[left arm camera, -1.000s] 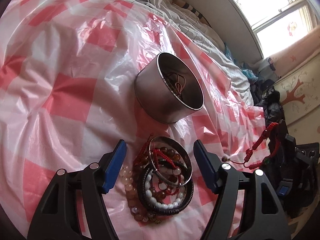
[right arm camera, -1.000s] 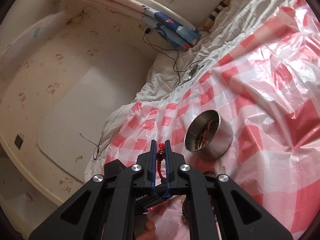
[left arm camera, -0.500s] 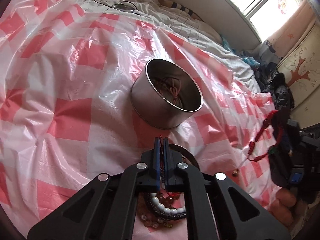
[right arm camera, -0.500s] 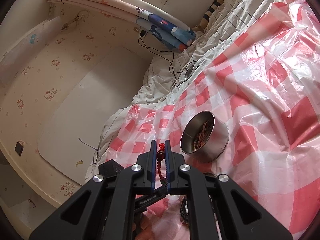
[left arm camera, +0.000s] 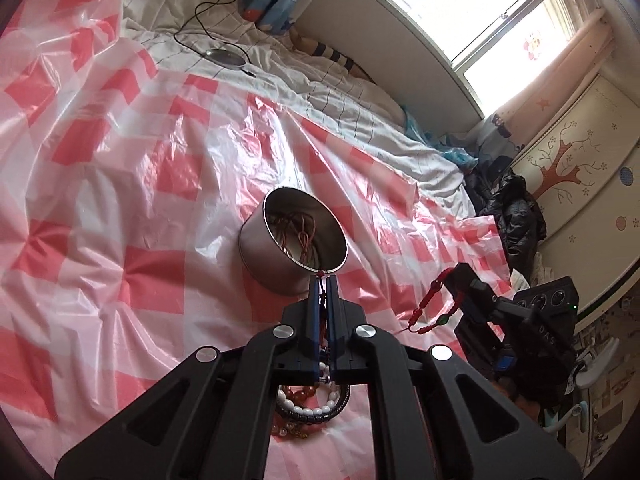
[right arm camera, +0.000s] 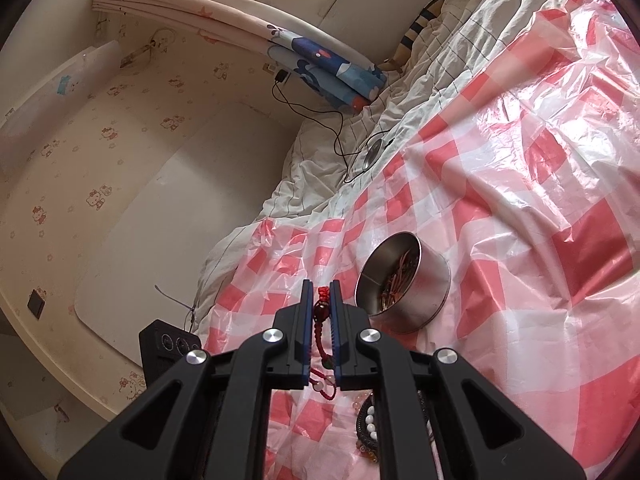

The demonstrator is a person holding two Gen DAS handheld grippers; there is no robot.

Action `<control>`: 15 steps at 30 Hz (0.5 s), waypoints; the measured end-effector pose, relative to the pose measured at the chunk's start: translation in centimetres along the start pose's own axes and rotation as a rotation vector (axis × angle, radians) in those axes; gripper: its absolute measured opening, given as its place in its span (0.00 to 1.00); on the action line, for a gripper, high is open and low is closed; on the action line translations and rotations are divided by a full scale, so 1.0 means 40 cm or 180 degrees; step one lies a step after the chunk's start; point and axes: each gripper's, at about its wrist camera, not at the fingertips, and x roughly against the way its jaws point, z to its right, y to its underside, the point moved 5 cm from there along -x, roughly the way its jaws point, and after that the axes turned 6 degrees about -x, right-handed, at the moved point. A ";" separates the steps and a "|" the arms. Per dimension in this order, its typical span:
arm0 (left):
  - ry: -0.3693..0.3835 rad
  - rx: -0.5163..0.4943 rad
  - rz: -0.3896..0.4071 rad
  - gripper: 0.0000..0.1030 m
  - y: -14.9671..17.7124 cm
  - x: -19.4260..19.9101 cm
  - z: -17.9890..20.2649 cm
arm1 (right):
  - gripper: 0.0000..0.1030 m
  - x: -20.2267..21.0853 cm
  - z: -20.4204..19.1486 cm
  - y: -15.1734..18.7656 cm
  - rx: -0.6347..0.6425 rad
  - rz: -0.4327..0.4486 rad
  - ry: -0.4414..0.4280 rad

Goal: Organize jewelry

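Note:
My left gripper is shut on a thin red cord bracelet, whose knot pokes out at the fingertips. It hangs above the pile of bead bracelets and just short of the round metal tin, which holds reddish cords. My right gripper is shut on a red beaded bracelet, held left of the tin. In the left wrist view the right gripper is at the right, and its red beaded bracelet dangles in a loop.
A crinkled pink-and-white checked plastic sheet covers the bed. Behind it lie a white quilt, a black cable with a round puck and a blue pillow. Dark clothes are heaped at the right by the wall.
My left gripper stood open around the bracelet pile, then closed on the red cord and rose, so the tin now looks farther off. The right gripper has kept still with its bracelet.

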 end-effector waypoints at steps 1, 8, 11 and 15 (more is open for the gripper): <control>0.0012 0.0008 0.0013 0.02 -0.009 -0.002 -0.006 | 0.08 -0.002 0.000 -0.003 0.0007 0.0009 0.0011; 0.0171 -0.0009 0.0129 0.02 -0.073 -0.041 0.001 | 0.08 -0.039 -0.002 -0.027 0.0084 0.0014 0.0060; 0.0257 -0.0043 0.0176 0.02 -0.100 -0.067 0.017 | 0.08 -0.048 0.000 -0.045 0.0130 0.0056 0.0074; 0.0342 -0.0038 0.0188 0.02 -0.129 -0.106 0.027 | 0.08 -0.068 0.016 -0.077 0.0092 0.0104 0.0096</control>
